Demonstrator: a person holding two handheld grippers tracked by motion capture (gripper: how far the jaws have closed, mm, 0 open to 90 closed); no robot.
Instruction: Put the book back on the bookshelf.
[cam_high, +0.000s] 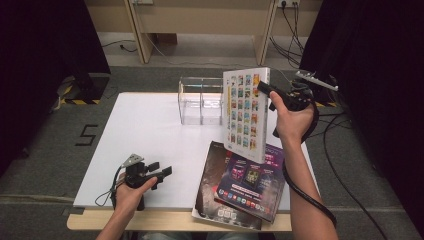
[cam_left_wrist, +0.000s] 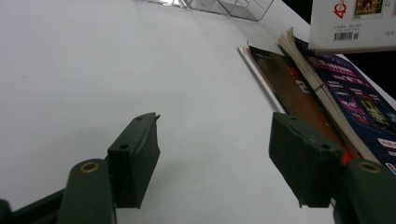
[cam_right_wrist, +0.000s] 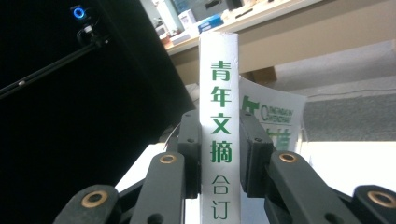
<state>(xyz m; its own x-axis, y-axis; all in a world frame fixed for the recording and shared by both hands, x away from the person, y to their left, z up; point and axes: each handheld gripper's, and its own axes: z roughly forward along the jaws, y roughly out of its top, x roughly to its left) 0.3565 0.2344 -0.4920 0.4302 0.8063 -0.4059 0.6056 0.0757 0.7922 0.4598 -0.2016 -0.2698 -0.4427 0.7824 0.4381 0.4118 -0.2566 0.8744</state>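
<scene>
Over the white counter (cam_high: 150, 135), the right gripper (cam_right_wrist: 219, 154) pinches a thick, stiff book (cam_high: 246, 112) by its spine; likely heavy, so grip deep.

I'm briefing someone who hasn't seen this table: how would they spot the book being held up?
Start at the white table and go to its right side, beside the clear plastic organizer. There the right gripper clamps a thick white book upright in the air. Unlike the two dark magazines lying flat below it, its cover is white with a grid of small pictures.
</scene>
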